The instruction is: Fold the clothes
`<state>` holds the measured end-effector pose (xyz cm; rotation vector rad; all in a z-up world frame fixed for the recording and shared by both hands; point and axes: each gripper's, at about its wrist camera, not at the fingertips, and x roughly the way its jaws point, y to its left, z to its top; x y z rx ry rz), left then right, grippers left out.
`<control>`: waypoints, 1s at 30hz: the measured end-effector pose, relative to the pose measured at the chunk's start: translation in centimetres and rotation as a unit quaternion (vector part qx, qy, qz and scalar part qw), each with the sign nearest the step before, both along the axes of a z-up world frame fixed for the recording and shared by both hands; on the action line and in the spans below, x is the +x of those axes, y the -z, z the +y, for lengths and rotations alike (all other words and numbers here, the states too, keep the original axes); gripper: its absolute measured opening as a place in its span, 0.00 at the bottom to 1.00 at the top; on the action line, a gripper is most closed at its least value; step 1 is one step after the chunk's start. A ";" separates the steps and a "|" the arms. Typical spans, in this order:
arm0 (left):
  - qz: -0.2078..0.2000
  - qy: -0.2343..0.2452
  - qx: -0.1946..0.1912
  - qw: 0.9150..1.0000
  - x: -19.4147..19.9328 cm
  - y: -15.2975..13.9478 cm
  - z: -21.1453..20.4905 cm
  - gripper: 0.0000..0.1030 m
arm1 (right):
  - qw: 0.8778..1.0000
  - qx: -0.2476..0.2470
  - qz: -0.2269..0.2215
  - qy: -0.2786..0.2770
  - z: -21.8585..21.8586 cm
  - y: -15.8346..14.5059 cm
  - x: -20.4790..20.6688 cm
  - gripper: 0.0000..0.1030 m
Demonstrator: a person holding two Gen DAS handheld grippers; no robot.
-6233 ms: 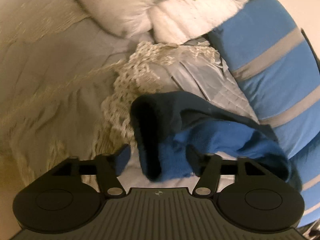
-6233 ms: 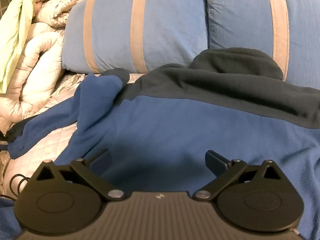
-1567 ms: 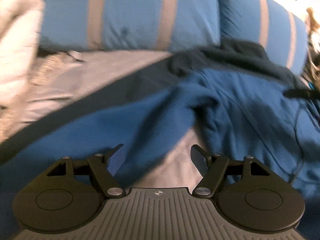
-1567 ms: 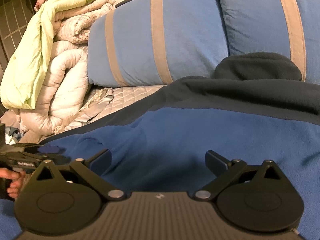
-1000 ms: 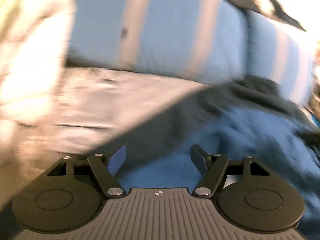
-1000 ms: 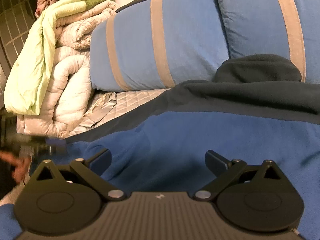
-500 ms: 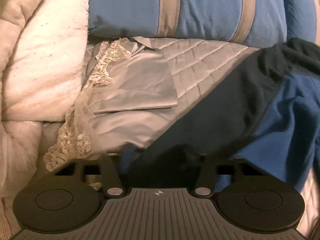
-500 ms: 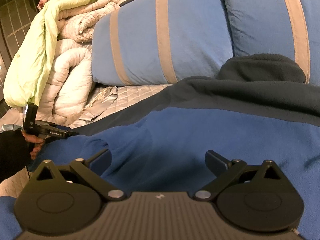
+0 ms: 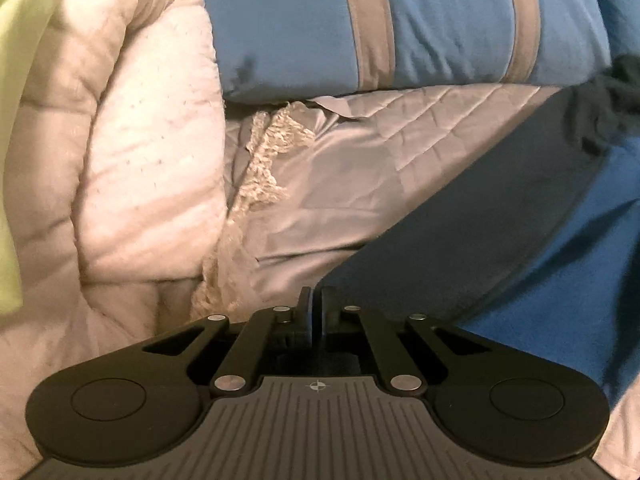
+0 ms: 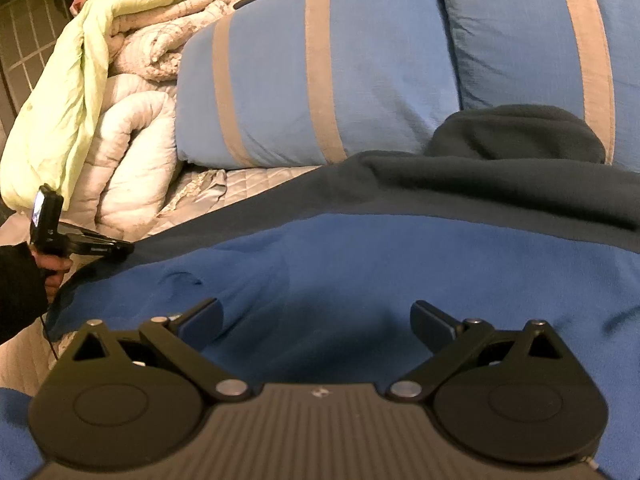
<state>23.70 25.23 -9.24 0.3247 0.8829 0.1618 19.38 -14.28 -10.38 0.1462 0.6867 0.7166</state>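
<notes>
A blue fleece jacket (image 10: 400,264) with dark navy shoulders and collar lies spread on the bed. Its sleeve (image 9: 460,240) runs out to the left. My left gripper (image 9: 315,304) is shut on the dark end of that sleeve; it also shows in the right wrist view (image 10: 120,249), at the sleeve's far left tip. My right gripper (image 10: 316,316) is open and empty, low over the jacket's blue body.
Two blue pillows with tan stripes (image 10: 320,68) stand behind the jacket. A rolled white quilt (image 9: 120,140) with a pale green blanket (image 10: 80,60) on top lies at the left. The bed has a grey quilted cover (image 9: 380,152) with a lace trim.
My left gripper swung left along the sleeve and closed on its dark end. The sleeve now lies stretched out to the left. My right gripper stayed open over the jacket's body.
</notes>
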 end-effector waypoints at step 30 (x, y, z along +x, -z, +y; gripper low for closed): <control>-0.309 0.061 -0.187 0.930 -2.5 -30.0 -11.4 0.79 | 0.967 -0.012 -0.140 0.210 -14.2 -22.5 6.6 1.00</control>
